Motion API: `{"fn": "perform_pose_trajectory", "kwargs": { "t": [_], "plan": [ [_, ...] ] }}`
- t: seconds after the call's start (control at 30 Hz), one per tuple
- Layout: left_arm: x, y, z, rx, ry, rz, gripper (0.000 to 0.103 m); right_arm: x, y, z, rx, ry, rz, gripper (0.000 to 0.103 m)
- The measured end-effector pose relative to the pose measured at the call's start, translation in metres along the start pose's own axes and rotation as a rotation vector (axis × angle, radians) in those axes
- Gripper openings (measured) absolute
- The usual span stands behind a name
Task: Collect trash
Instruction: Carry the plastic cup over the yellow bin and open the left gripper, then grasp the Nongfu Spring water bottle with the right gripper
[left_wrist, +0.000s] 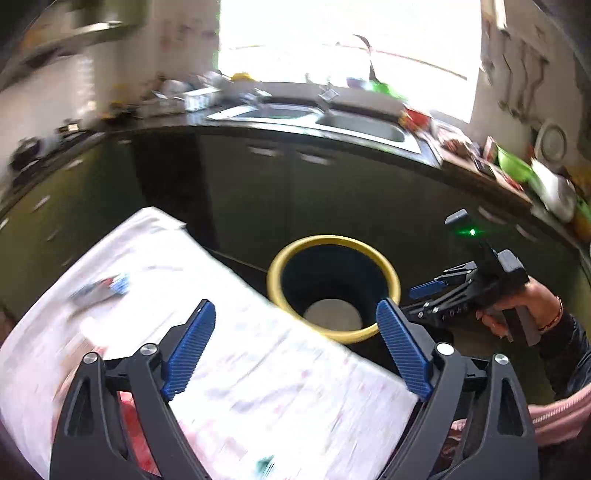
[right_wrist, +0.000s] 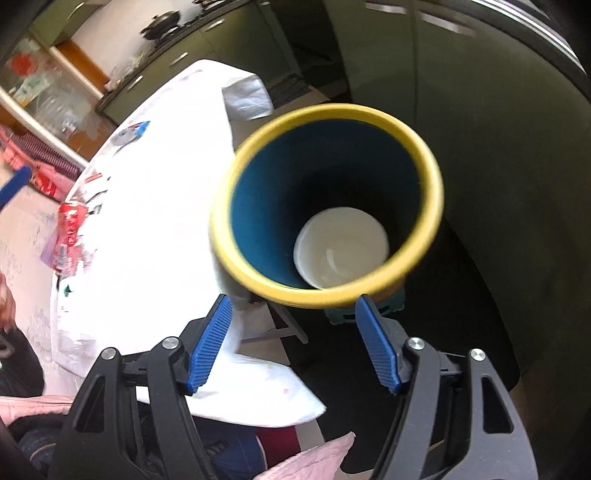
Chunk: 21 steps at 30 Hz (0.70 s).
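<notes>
the bin (right_wrist: 325, 206) stands on the floor just beside the table (right_wrist: 155, 192), its yellow rim up and mouth open, we judge so trash can drop straight in; a white disc (right_wrist: 341, 247) already lies at its bottom. our right gripper (right_wrist: 293, 343) hangs above the near rim, fingers spread and holding nothing. our left gripper (left_wrist: 295, 354) is also spread and empty, over the table edge facing the bin. a crushed red can (right_wrist: 70, 221) and a small wrapper (right_wrist: 133, 131) lie on the table, well apart from the bin, likely what remains to collect.
</notes>
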<state>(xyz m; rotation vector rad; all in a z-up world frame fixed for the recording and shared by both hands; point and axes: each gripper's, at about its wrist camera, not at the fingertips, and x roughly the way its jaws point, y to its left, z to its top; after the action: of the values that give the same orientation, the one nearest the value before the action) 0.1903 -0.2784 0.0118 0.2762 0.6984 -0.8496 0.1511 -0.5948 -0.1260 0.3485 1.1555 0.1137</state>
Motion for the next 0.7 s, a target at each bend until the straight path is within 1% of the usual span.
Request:
{"fn": "perform_pose_trajectory", "kwargs": {
  "t": [0.03,0.07,0.17,0.27,0.3,0.37,0.47,0.5,0.57,0.7],
  "plan": [
    [-0.013,0.006,-0.010,-0.010,-0.016,0.023,0.091,0.000,0.009,0.001,-0.013,0.001,0.004,0.066],
    [-0.030,0.014,-0.026,-0.024,-0.037,0.060,0.092,0.000,0.023,0.003,-0.034,0.004,0.012,0.066],
    [-0.069,0.033,-0.062,-0.075,-0.074,0.159,0.092,0.005,0.066,0.007,-0.090,0.022,0.058,0.066],
    [-0.100,0.055,-0.100,-0.139,-0.090,0.240,0.093,0.011,0.114,0.009,-0.147,0.051,0.124,0.066],
    [-0.110,0.060,-0.112,-0.155,-0.096,0.281,0.094,0.014,0.128,0.009,-0.166,0.064,0.142,0.066],
    [-0.123,0.067,-0.133,-0.167,-0.101,0.351,0.094,0.024,0.160,0.007,-0.205,0.108,0.179,0.066],
    [-0.142,0.075,-0.165,-0.173,-0.102,0.449,0.094,0.037,0.195,0.003,-0.227,0.155,0.206,0.067],
    [-0.148,0.078,-0.172,-0.175,-0.101,0.465,0.094,0.041,0.204,0.002,-0.226,0.172,0.210,0.068],
    [-0.155,0.084,-0.184,-0.188,-0.101,0.471,0.094,0.050,0.219,0.003,-0.207,0.207,0.209,0.074],
    [-0.163,0.089,-0.202,-0.208,-0.110,0.477,0.094,0.061,0.240,0.005,-0.188,0.253,0.169,0.076]
  ]
}}
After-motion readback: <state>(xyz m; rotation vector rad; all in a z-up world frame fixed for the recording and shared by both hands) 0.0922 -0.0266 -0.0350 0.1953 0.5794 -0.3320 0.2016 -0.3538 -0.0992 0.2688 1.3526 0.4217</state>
